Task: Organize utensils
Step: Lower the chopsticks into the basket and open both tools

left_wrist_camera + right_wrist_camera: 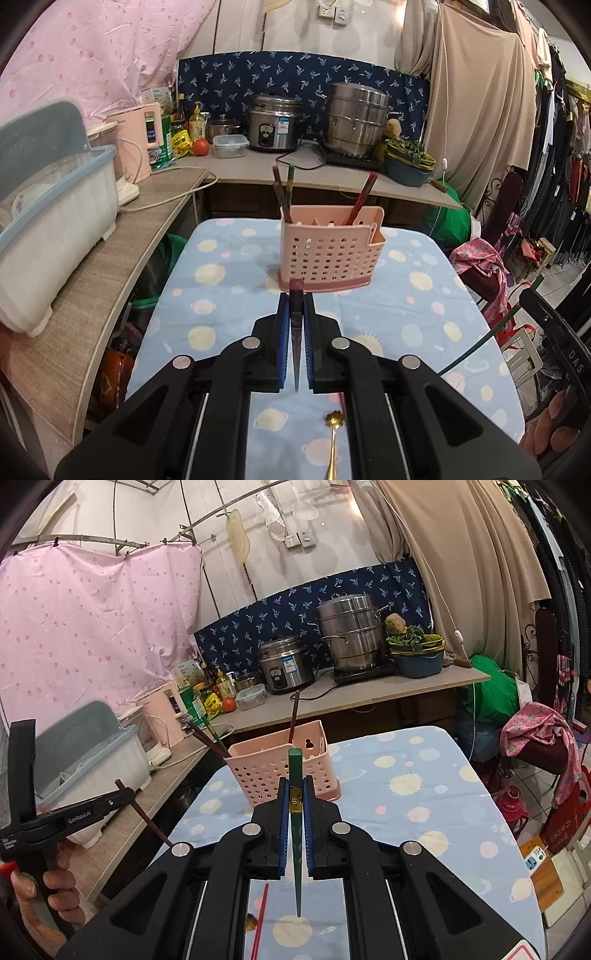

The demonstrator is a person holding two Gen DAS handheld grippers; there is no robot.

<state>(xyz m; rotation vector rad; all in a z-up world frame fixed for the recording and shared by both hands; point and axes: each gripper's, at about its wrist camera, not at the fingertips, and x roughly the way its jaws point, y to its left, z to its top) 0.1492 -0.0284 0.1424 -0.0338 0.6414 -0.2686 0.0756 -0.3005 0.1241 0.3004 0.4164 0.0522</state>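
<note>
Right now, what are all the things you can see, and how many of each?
Holder: one, pink with holes, standing on the table.
Chopsticks in the holder: at least three, dark red and green, sticking up.
Dark red chopstick: one, gripped by the left gripper.
Green chopstick: one, gripped by the right gripper.
Red chopstick: one, lying on the table.
Spoon: one, gold, lying on the table.
Table: one, blue cloth with suns.
Rice cooker: one, silver, on the counter.
Steamer pot: one, silver, on the counter.
Tomato: one, red, on the counter.
Left gripper: black, shut.
Right gripper: black, shut.
</note>
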